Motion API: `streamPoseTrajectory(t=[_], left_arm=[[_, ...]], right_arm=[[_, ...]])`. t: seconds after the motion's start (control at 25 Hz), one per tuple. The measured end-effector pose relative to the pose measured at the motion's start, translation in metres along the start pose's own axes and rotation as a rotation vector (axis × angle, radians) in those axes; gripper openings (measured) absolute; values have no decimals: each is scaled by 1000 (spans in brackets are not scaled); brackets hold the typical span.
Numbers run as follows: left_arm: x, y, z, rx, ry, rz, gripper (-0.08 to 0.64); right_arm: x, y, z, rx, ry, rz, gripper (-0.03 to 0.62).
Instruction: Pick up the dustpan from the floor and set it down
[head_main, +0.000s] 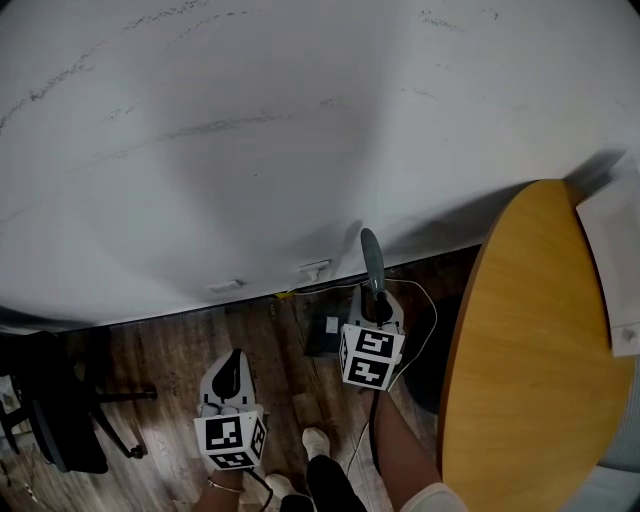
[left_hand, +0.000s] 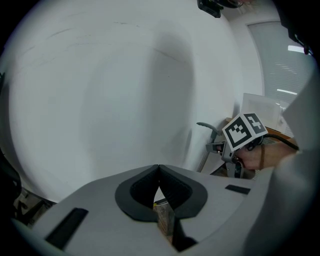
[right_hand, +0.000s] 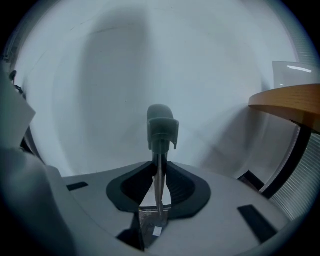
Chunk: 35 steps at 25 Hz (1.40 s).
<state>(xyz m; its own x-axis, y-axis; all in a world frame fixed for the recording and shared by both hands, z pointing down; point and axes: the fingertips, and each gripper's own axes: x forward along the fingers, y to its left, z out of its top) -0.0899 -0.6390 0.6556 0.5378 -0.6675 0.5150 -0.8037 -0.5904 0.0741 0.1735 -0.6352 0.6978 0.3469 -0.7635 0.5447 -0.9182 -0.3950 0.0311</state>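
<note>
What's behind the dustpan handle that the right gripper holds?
Behind the dustpan handle, clamped in the right gripper, stands a plain, shadowed white wall. The gripper's own body covers the handle's lower part and whatever lies behind that.

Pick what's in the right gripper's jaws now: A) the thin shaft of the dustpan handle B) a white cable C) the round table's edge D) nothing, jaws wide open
A: in the right gripper view, the right gripper is closed on the thin shaft of the dustpan handle, with the grey grip sticking up past the jaws.
</note>
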Motion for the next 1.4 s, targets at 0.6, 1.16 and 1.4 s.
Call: streamPoseTrajectory(t=[0.6, 1.16, 1.4], left_arm=[[-8, 13, 1, 8, 0, 11, 18], [-28, 19, 15, 26, -23, 28, 18], [-46, 15, 37, 34, -61, 18, 18]], right_arm=[[7, -9, 1, 10, 6, -15, 107], [-13, -16, 4, 82, 10, -17, 180], [-46, -10, 8, 74, 20, -4, 187]])
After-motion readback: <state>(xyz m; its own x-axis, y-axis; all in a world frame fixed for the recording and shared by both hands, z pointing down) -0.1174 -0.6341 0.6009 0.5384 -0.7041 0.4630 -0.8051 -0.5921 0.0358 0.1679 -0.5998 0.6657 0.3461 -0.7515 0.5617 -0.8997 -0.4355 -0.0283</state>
